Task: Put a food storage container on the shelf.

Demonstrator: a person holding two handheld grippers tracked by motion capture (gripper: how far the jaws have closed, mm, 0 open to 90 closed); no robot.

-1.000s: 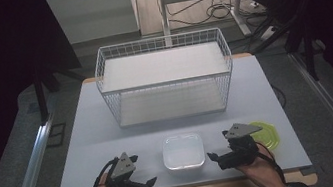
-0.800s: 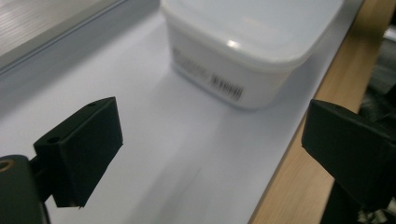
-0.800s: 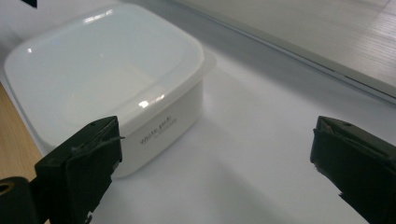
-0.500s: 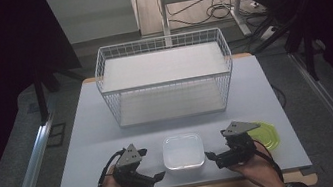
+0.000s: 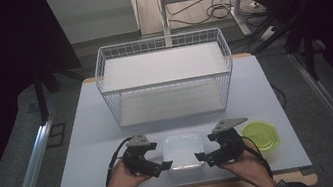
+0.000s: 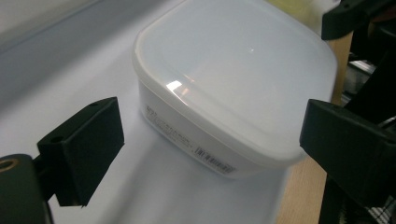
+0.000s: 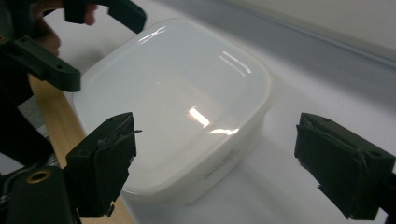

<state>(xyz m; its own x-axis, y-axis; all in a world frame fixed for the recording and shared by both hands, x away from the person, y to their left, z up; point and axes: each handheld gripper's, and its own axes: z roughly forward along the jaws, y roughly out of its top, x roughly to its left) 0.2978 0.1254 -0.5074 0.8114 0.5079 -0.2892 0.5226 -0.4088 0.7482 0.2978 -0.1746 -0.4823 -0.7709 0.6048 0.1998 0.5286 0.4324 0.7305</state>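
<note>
Container point(image 5: 182, 150), white and lidded, sits at the table's point(image 5: 85, 136) near edge between both grippers. Left gripper point(image 5: 161, 166) and right gripper point(image 5: 202, 157) flank it, jaws apart, the right's lately narrowing. Approach step; next, closing squarely on its sides.

Milky white container point(image 5: 182, 151), yellow-green lid point(image 5: 260, 136), white wire basket point(image 5: 166, 76), black tools.

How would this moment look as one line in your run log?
box: lidded, table front edge | left gripper: open beside it | right gripper: open, jaws just closing, opposite side | basket: behind
</note>
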